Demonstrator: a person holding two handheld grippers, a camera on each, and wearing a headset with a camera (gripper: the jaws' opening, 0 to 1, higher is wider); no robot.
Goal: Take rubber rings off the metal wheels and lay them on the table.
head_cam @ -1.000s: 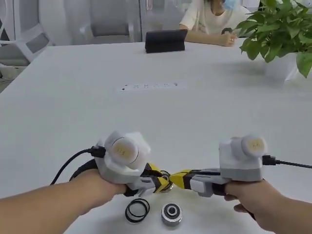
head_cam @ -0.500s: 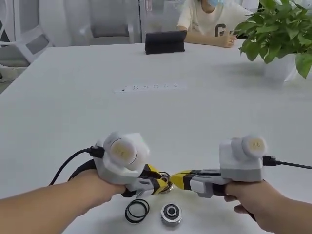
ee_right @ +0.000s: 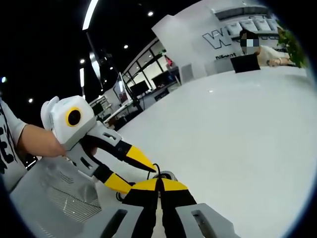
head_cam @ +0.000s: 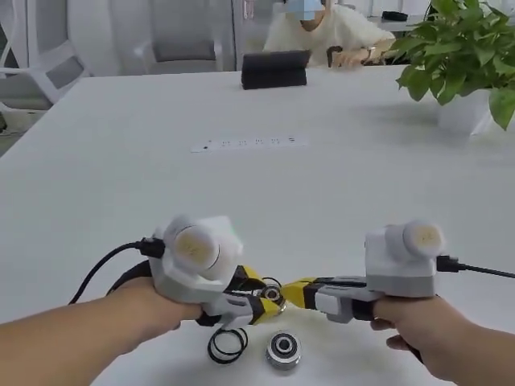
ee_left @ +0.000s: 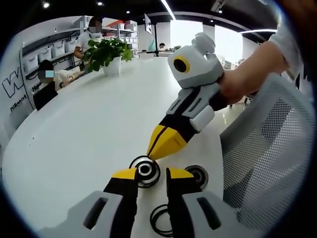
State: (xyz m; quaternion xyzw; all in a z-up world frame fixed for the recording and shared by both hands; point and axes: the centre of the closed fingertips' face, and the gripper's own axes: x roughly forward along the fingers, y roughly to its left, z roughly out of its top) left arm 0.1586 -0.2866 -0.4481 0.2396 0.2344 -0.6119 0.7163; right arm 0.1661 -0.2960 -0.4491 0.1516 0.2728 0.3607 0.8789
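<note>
The left gripper has its jaws set around a metal wheel and grips it just above the white table. Against that wheel from the right, the right gripper has its jaws pressed together on a thin black rubber ring. Below them on the table lie two loose rings and, just beside these to the right, a second wheel.

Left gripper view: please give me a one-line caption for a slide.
Left gripper holds a wheel while the shut right gripper meets its rim; another wheel and loose rings lie on the table.
</note>
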